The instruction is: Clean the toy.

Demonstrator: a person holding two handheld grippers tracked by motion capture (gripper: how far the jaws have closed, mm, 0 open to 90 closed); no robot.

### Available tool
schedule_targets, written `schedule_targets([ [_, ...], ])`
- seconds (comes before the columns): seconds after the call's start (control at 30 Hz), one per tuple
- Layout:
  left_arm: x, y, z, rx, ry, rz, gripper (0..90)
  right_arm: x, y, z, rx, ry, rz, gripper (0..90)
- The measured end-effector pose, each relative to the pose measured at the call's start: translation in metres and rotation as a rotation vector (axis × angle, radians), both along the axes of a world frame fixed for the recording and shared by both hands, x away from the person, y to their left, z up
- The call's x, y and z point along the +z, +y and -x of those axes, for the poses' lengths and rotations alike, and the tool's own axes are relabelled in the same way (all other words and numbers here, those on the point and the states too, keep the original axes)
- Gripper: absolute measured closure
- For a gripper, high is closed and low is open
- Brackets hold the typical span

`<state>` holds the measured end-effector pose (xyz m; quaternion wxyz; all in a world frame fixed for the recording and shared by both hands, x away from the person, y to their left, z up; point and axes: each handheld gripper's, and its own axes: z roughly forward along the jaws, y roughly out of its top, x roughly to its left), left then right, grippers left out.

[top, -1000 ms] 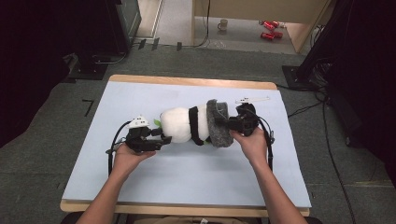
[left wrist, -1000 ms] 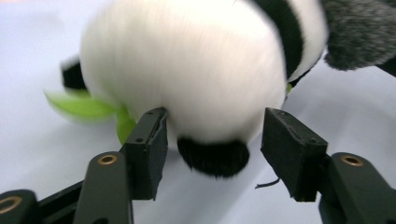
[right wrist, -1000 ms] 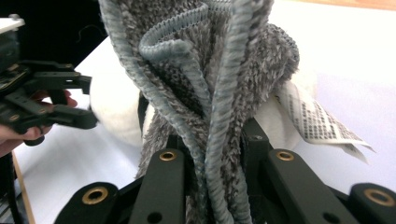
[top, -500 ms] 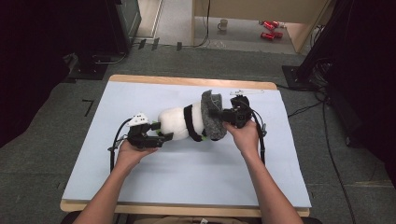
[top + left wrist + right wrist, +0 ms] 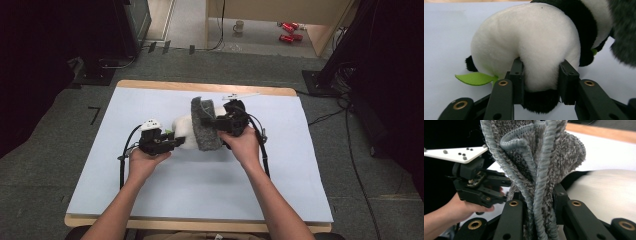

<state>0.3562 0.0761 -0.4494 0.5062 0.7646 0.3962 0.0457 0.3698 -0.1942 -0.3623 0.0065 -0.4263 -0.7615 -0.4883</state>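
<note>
A white and black plush panda [image 5: 183, 131] lies on its side on the pale blue mat [image 5: 150, 100], a green felt leaf [image 5: 474, 78] sticking out from it. My left gripper [image 5: 172, 141] has just been closing; its pads [image 5: 517, 75] now dent the panda's white rounded end [image 5: 529, 37]. My right gripper [image 5: 217, 122] is shut on a bunched grey knitted cloth [image 5: 536, 152]. That cloth [image 5: 205, 125] stands over the panda's other end, hiding it. In the right gripper view the left gripper [image 5: 477, 187] sits behind the cloth, held in a hand.
The mat covers a wooden table [image 5: 200, 86] whose edge shows at the back. Cables trail from both grippers across the mat. Beyond the table, a mug [image 5: 239, 25] and red cans [image 5: 287, 31] lie on the floor, with dark equipment stands at both sides.
My right gripper has carried the grey cloth to the left, further over the panda, so less white plush shows. The left hand has stayed in place.
</note>
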Motion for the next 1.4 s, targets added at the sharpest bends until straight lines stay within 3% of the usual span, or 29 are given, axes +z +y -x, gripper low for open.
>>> schedule_targets([
  [0.23, 0.004, 0.001, 0.0, 0.002, 0.029, 0.019, 65.6, -0.021, 0.037, -0.003, 0.061, 0.057, 0.037, 76.3],
  [0.3, 0.003, 0.001, 0.0, 0.005, 0.035, 0.013, 65.9, -0.03, 0.041, -0.006, 0.056, 0.064, 0.066, 76.3],
  [0.37, 0.001, 0.002, -0.002, 0.01, 0.049, 0.012, 66.0, -0.036, 0.039, -0.008, 0.058, 0.068, 0.051, 76.3],
  [0.43, 0.001, 0.002, -0.002, 0.016, 0.044, 0.004, 65.9, -0.038, 0.037, -0.008, 0.065, 0.05, 0.078, 76.3],
  [0.53, 0.0, 0.002, -0.004, 0.019, 0.045, 0.003, 65.9, -0.038, 0.028, -0.008, 0.051, 0.039, 0.125, 76.4],
  [0.77, 0.001, -0.002, -0.004, 0.008, 0.025, -0.026, 65.9, -0.032, 0.005, -0.004, 0.036, 0.023, 0.165, 77.3],
  [1.17, 0.002, 0.0, -0.007, 0.001, 0.032, -0.033, 65.7, -0.02, -0.039, 0.002, -0.019, 0.013, 0.114, 77.3],
  [1.4, 0.002, 0.001, -0.01, -0.001, 0.04, -0.031, 65.7, -0.022, -0.067, 0.004, -0.083, 0.014, 0.078, 77.0],
])
